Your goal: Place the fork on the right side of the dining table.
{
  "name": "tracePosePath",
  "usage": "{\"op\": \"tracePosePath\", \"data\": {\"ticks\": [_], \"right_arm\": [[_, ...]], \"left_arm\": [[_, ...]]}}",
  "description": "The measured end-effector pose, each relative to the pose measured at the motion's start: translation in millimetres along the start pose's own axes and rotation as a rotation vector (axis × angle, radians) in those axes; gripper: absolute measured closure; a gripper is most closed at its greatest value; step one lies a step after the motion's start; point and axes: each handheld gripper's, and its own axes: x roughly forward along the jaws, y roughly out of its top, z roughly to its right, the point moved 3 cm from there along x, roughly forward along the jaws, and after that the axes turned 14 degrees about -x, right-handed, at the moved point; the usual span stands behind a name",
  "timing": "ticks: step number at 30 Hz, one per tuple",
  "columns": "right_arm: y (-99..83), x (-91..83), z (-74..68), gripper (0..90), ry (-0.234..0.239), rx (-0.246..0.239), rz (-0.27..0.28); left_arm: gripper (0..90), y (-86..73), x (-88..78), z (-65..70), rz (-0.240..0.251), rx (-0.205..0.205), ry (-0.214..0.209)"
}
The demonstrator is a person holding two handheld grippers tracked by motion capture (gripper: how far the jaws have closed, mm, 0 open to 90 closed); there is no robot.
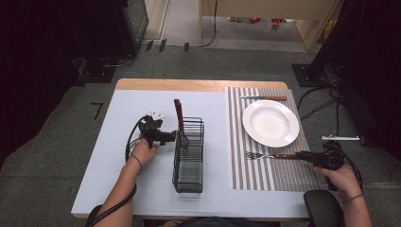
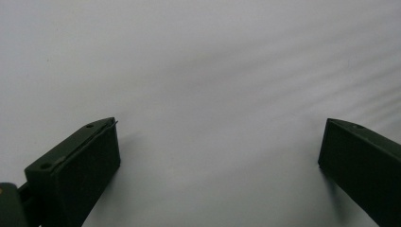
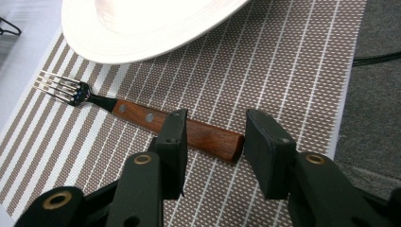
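A fork (image 1: 265, 155) with a wooden handle lies on the striped placemat (image 1: 283, 172) in front of the white plate (image 1: 270, 123). My right gripper (image 1: 302, 155) is at the fork's handle end. In the right gripper view it (image 3: 215, 137) stands open, and the end of the fork (image 3: 142, 113) handle lies between the jaws, untouched. My left gripper (image 1: 172, 137) is beside the left wall of the black wire caddy (image 1: 189, 161). Its jaws (image 2: 220, 142) are wide open over the bare pale table cover. A wooden-handled utensil (image 1: 178, 113) stands in the caddy.
A knife (image 1: 263, 98) lies on the placemat behind the plate. The plate's rim (image 3: 142, 47) is just beyond the fork. The pale cover (image 1: 123, 156) spans the table's left part. Cables and black equipment stand on the floor around the table.
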Motion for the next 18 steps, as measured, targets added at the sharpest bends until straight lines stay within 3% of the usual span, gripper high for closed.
{"op": "tracePosePath", "data": {"ticks": [3,11,18], "right_arm": [[0.0,0.5,-0.6,58.9,0.001,-0.007,-0.003],[9.7,-2.9,-8.2,54.4,-0.019,-0.058,0.054],[20.0,-1.4,-18.6,43.9,-0.036,-0.092,0.088]], "left_arm": [[0.0,0.0,0.0,0.0,0.0,0.0,0.0],[0.0,0.0,0.0,0.0,0.0,0.0,0.0],[0.0,0.0,0.0,0.0,0.0,0.0,0.0]]}}
